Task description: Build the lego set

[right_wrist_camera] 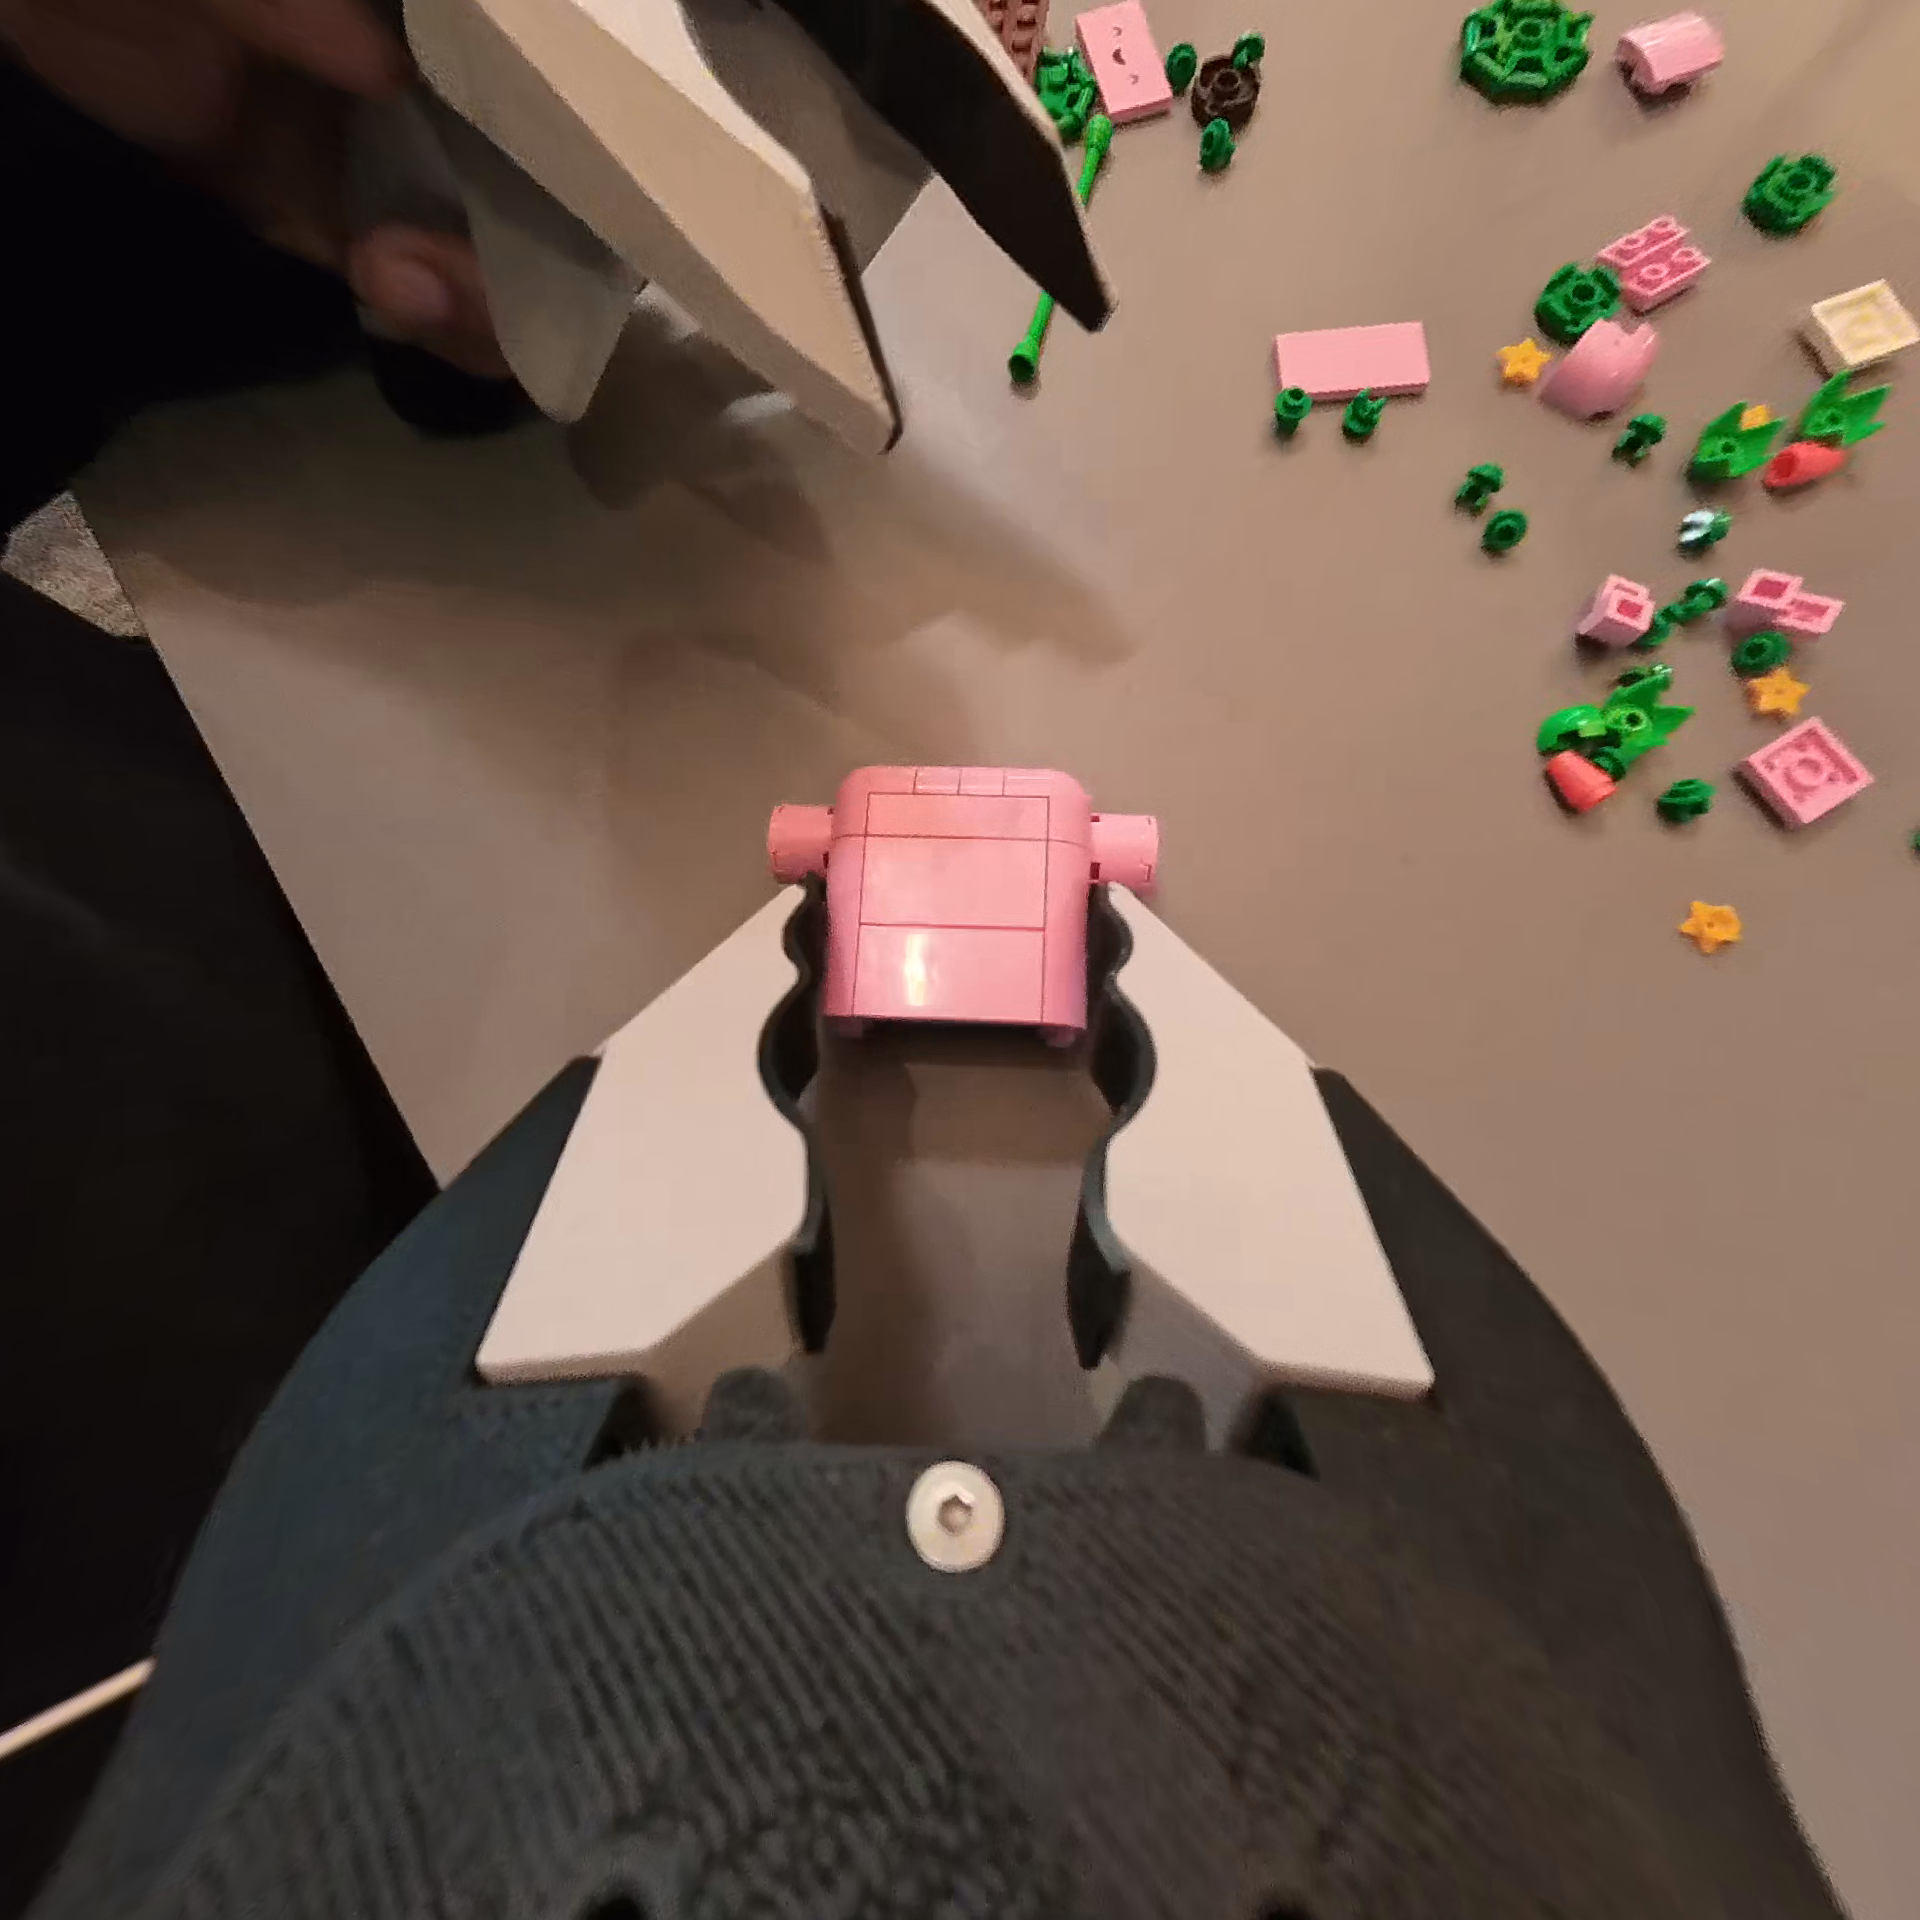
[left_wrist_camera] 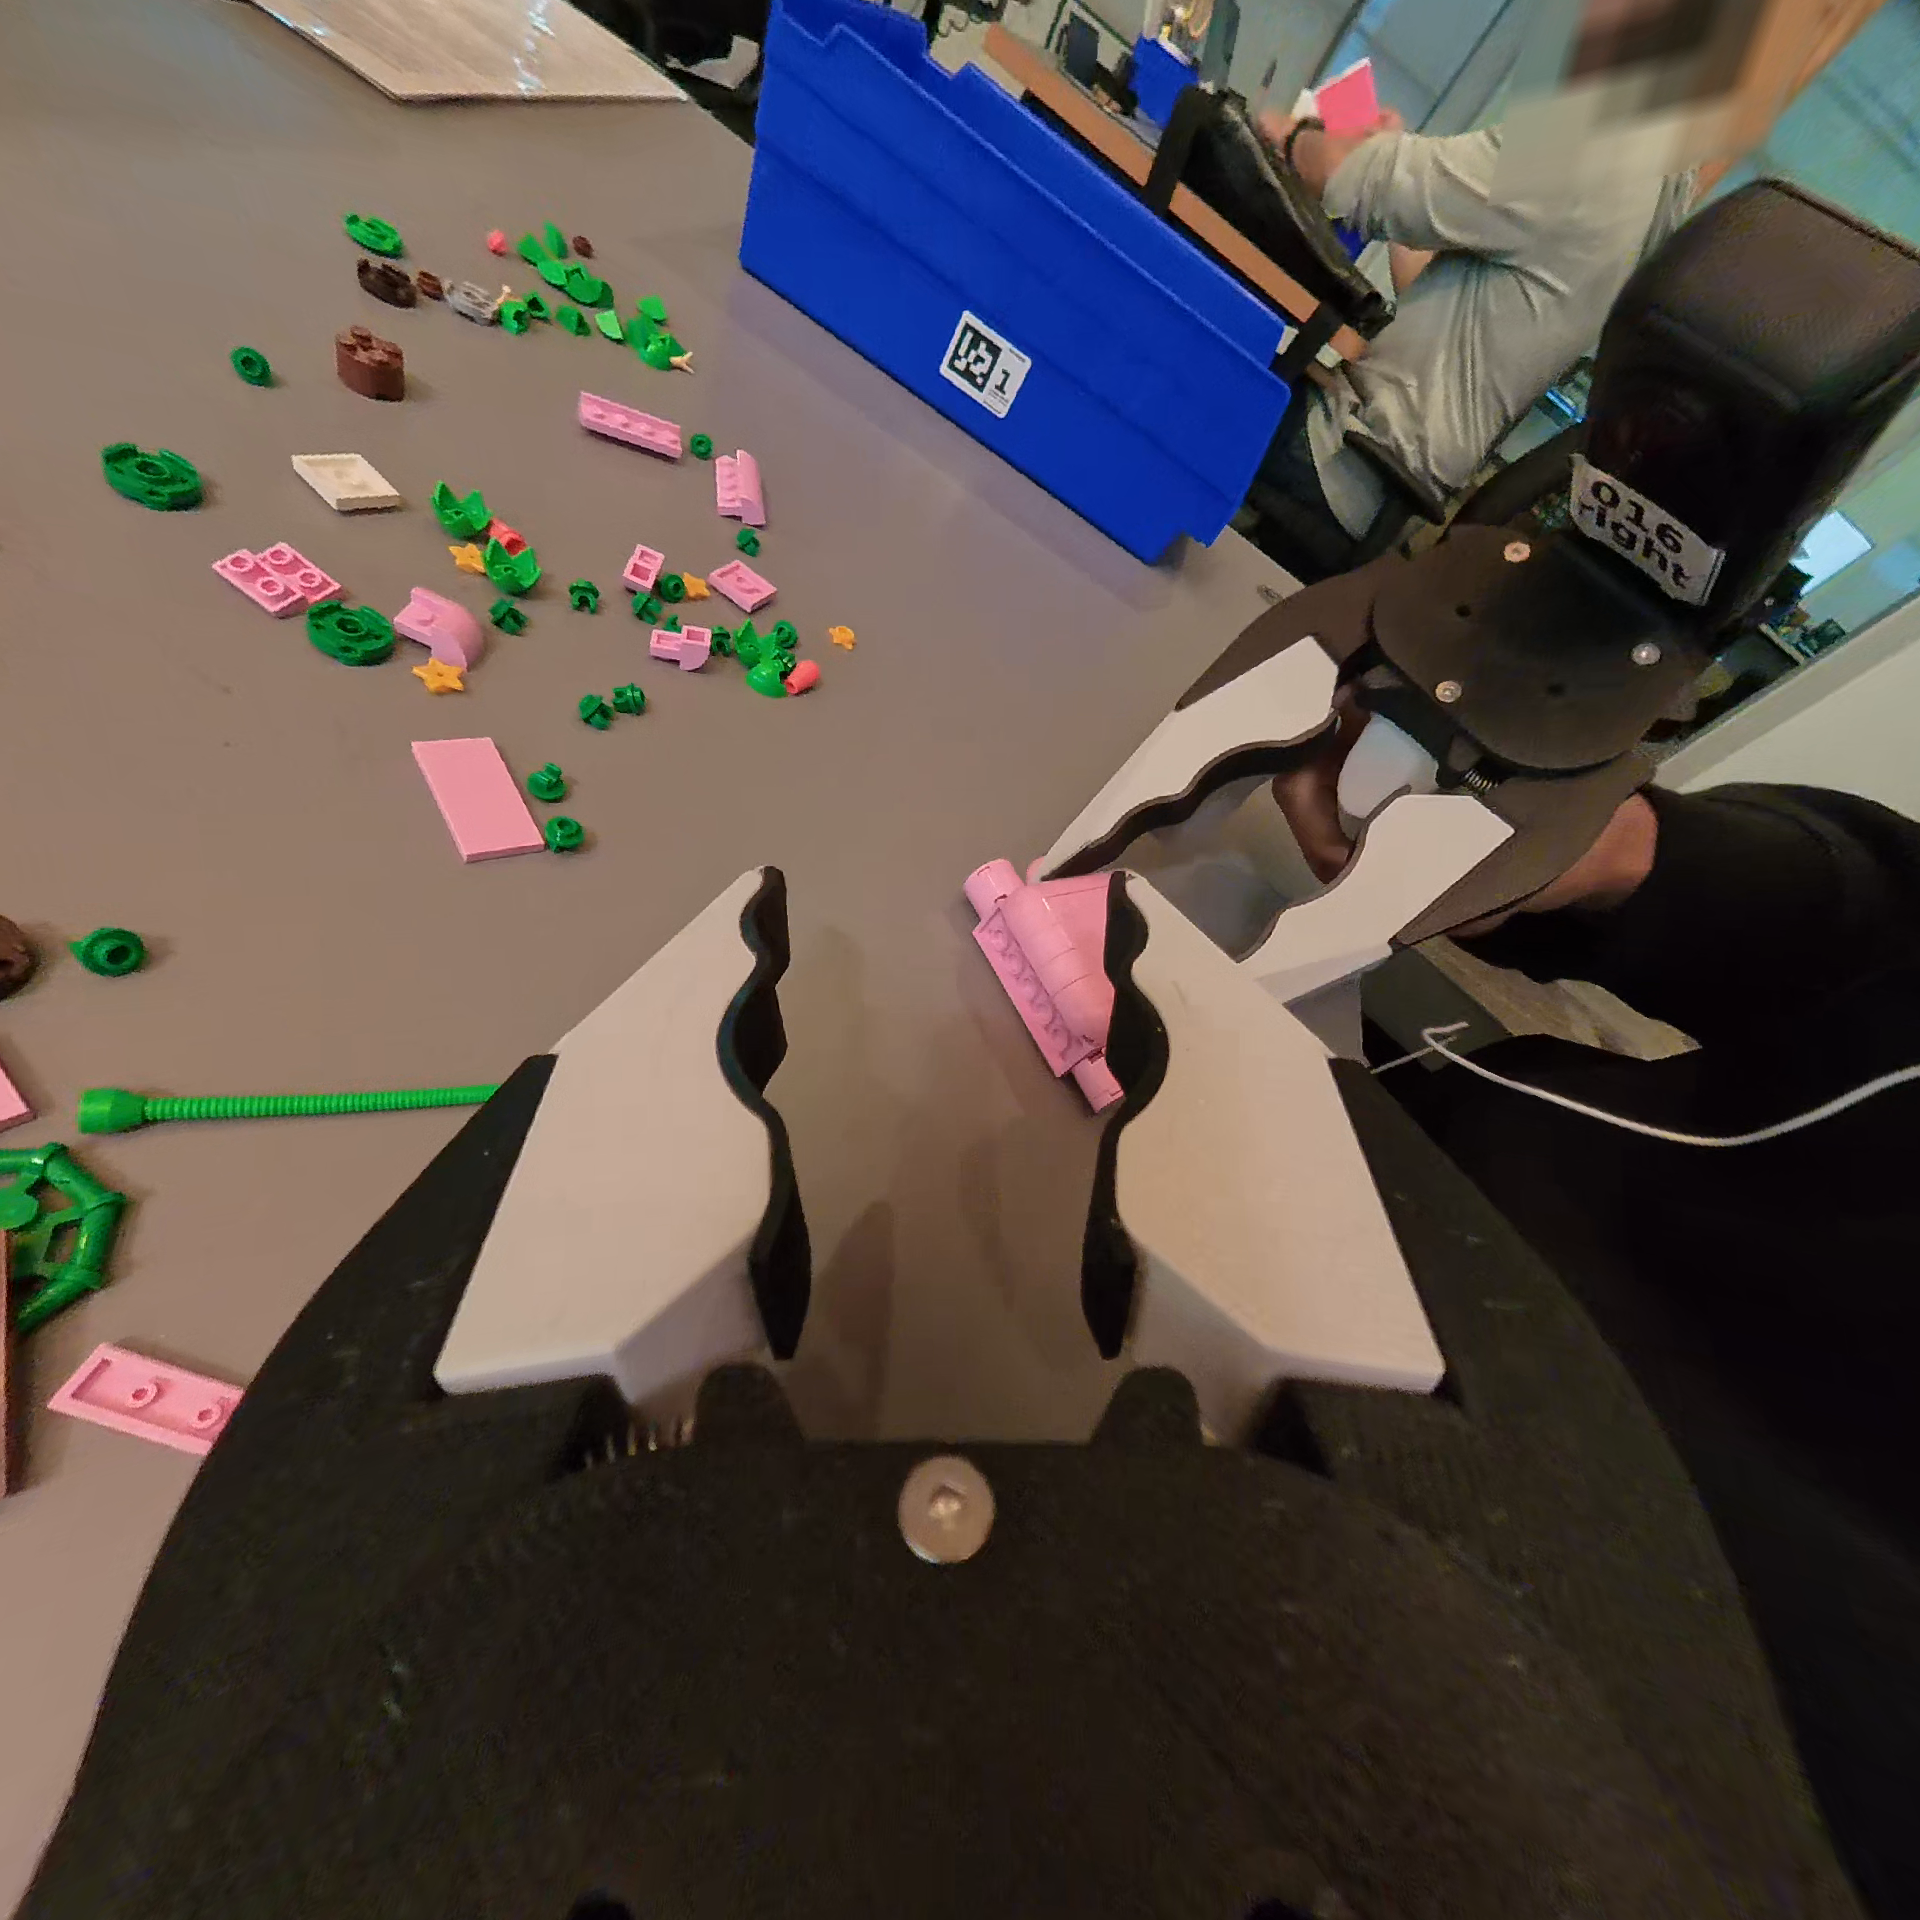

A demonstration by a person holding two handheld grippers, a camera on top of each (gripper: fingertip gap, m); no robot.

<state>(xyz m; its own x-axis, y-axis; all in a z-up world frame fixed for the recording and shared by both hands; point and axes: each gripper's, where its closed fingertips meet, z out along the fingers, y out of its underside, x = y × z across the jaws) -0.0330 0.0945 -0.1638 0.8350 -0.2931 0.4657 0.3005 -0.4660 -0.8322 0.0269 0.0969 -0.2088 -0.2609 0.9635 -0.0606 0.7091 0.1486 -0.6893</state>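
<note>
Lego pieces lie scattered over a grey table (left_wrist_camera: 312, 852), and the only built part is a pink lego assembly (right_wrist_camera: 956, 904) clamped between the fingertips of the right gripper (right_wrist_camera: 956, 914). Its jaws are closed onto the block's two flat sides, with a short pink peg sticking out on each side just past the tips. In the left wrist view the same assembly (left_wrist_camera: 1039, 971) shows studs along one edge and sits right behind that view's right-hand finger.

The left gripper (left_wrist_camera: 945, 904) is spread wide with nothing between its fingers; only bare table shows in the gap. In the right wrist view it (right_wrist_camera: 987, 374) hangs above and to the left of the assembly, apart from it and blurred.

Loose parts lie well off to the side: a flat pink tile (left_wrist_camera: 476, 798) with two small green studs beside it, a ribbed green stem (left_wrist_camera: 281, 1107), a white plate (left_wrist_camera: 346, 481), brown round bricks (left_wrist_camera: 371, 364), yellow stars and many green leaf pieces. A blue bin (left_wrist_camera: 997, 312) stands at the far table edge, and a seated person (left_wrist_camera: 1486, 270) is beyond it.
</note>
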